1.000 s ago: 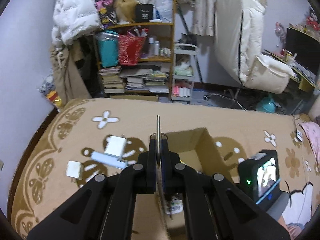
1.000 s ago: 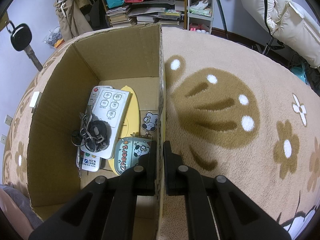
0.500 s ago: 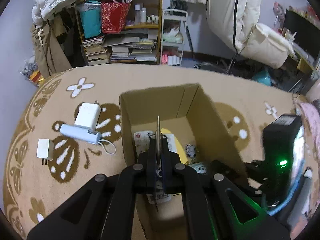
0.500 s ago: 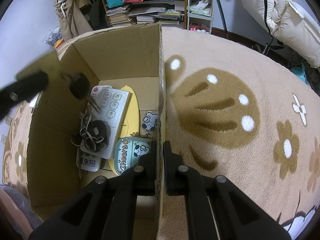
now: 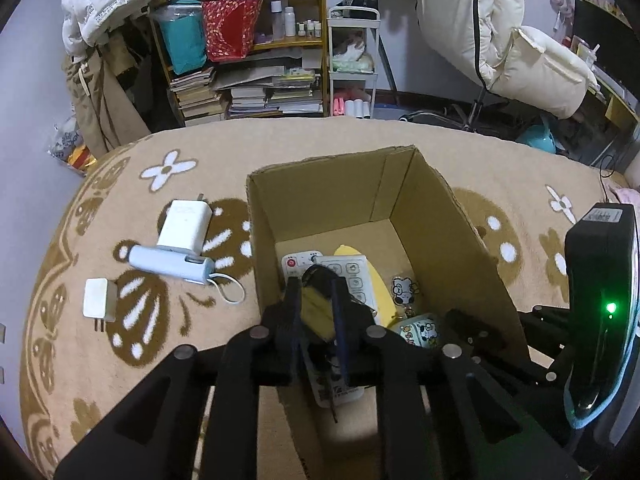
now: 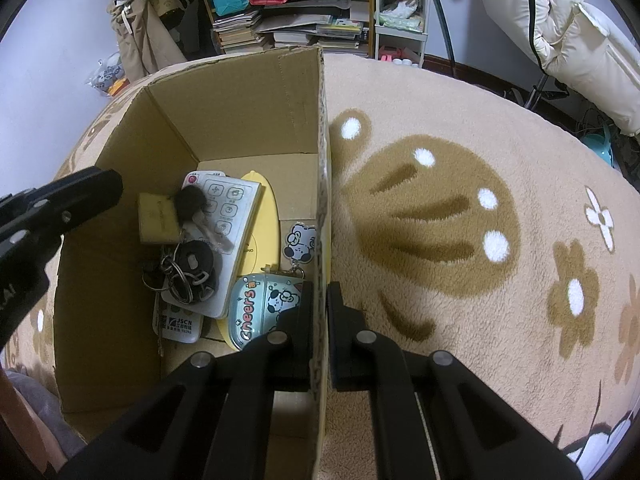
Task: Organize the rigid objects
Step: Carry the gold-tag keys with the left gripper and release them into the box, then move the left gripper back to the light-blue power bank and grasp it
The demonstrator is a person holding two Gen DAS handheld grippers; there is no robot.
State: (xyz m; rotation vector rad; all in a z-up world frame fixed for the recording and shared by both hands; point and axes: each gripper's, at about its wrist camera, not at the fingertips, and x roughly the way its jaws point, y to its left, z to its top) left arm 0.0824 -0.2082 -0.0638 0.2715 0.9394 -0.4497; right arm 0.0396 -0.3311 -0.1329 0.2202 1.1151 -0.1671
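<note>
Overhead from the left wrist, a tan flower-patterned rug (image 5: 360, 152) meets a cluttered bookshelf (image 5: 256, 40); two white chargers (image 5: 184, 226) and a pale blue power bank (image 5: 172, 266) lie left of the cardboard box (image 5: 472, 248), while the left gripper (image 5: 316, 304) stands parted above it, its fingers blurring whatever sits between them. From the right wrist, the right gripper (image 6: 319, 300) clamps the box's right wall, and inside lie a white remote (image 6: 230, 216), black key (image 6: 192, 204), yellow block (image 6: 158, 218), keyring (image 6: 188, 268) and "Cheers" case (image 6: 260, 308), though the floor near the front wall is cut off.

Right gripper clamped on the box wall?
Yes: in the right wrist view the right gripper has its jaws closed on either side of the cardboard box wall.
</note>
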